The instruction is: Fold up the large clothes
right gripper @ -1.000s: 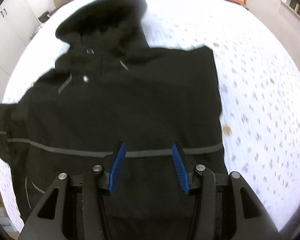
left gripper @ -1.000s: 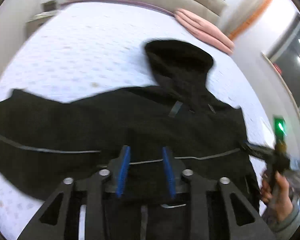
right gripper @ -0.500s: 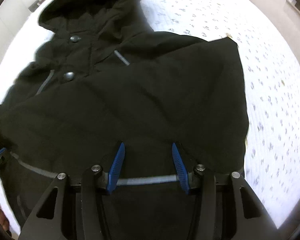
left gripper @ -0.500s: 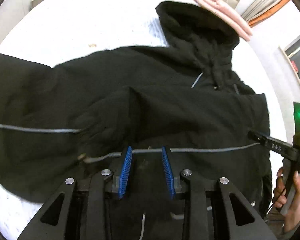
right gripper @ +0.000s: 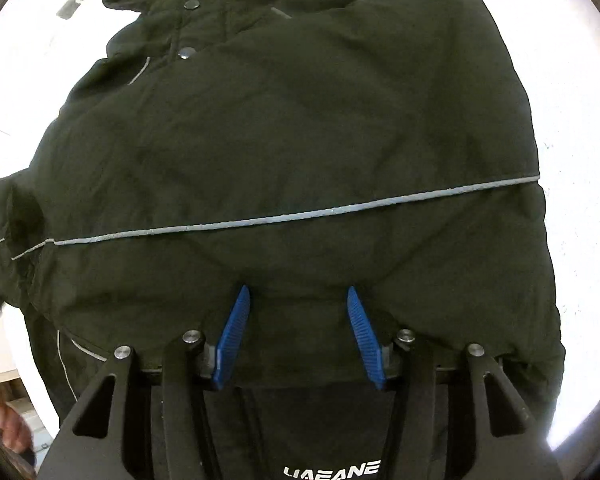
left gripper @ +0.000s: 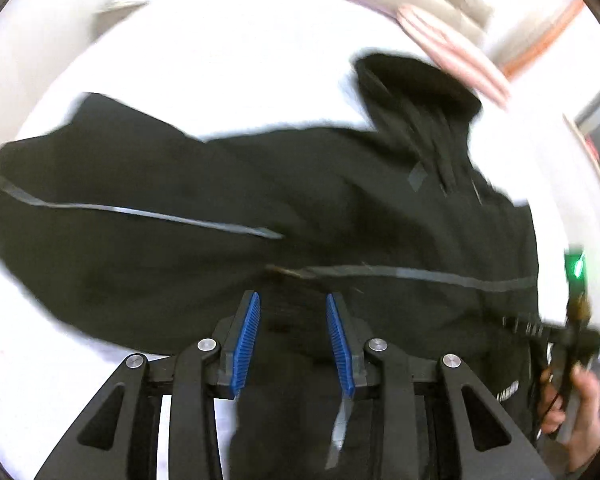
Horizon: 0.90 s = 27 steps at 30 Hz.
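**Ana:** Black fabric fills the left wrist view. The jacket (left gripper: pixel 300 208) lies spread on the white bed (left gripper: pixel 220 60), its hood (left gripper: pixel 416 88) toward the upper right of the frame, a sleeve stretching to the left edge, and a grey reflective stripe (left gripper: pixel 420 274) running across the middle.

**Ben:** And the left gripper (left gripper: pixel 294 332)?

**Ana:** Lower centre, its blue fingers (left gripper: pixel 248 340) parted with a gap between them. Dark jacket cloth shows through that gap, but the frame is blurred and I cannot tell whether the fingers touch it. At the right edge a hand (left gripper: pixel 572 408) holds the other tool over the jacket's side. Pink pillows (left gripper: pixel 456 52) sit at the upper right, beyond the hood.

**Ben:** Right wrist view?

**Ana:** Sharper. The jacket (right gripper: pixel 292 140) takes up nearly the whole frame, snap buttons (right gripper: pixel 186 53) and hood at the upper left, the stripe (right gripper: pixel 300 214) crossing just above the fingers. The right gripper (right gripper: pixel 298 332) is at lower centre, blue fingers (right gripper: pixel 362 336) spread wide, nothing pinched. The jacket's lower hem bulges right at the fingertips, and more black cloth with white lettering (right gripper: pixel 332 469) hangs below. White bed (right gripper: pixel 580 160) shows along the right.
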### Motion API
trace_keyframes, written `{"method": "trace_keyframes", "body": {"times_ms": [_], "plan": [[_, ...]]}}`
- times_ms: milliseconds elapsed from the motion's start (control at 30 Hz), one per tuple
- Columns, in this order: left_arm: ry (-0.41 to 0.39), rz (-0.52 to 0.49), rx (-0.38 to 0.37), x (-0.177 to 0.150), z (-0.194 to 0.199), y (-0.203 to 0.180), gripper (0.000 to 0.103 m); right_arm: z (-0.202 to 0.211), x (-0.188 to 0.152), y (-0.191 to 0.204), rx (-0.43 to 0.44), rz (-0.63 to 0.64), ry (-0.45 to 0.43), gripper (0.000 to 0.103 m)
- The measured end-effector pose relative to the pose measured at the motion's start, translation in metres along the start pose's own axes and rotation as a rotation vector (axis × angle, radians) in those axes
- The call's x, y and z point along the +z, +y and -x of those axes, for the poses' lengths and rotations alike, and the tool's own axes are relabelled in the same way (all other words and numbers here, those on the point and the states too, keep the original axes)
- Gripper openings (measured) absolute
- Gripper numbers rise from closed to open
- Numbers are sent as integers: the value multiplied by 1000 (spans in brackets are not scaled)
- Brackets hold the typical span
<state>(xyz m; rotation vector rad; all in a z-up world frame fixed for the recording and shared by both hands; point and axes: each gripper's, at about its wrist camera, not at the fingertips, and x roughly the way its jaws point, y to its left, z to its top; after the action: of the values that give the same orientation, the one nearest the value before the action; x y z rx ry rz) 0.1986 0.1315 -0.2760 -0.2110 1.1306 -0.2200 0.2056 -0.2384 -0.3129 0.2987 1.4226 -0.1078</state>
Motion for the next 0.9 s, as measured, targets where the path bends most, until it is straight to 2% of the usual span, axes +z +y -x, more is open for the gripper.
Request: {"method": "trace_keyframes", "body": {"times_ms": [100, 200, 267, 400, 500, 733, 900], "plan": [[-87, 142, 82, 11, 39, 73, 36, 0, -3, 7, -43, 44, -7, 55], [-127, 257, 219, 24, 64, 155, 36, -4, -2, 20, -63, 48, -12, 57], [-145, 328, 263, 32, 72, 200, 36, -3, -3, 23, -65, 45, -13, 58], [-138, 479, 280, 42, 70, 273, 36, 1, -7, 22, -74, 54, -15, 58], [-140, 527, 302, 50, 60, 297, 36, -5, -7, 36, -85, 63, -12, 58], [-125, 596, 287, 65, 25, 330, 36, -8, -2, 41, -101, 68, -14, 60], [-106, 631, 245, 66, 4, 349, 37, -8, -5, 45, -110, 71, -18, 60]]}}
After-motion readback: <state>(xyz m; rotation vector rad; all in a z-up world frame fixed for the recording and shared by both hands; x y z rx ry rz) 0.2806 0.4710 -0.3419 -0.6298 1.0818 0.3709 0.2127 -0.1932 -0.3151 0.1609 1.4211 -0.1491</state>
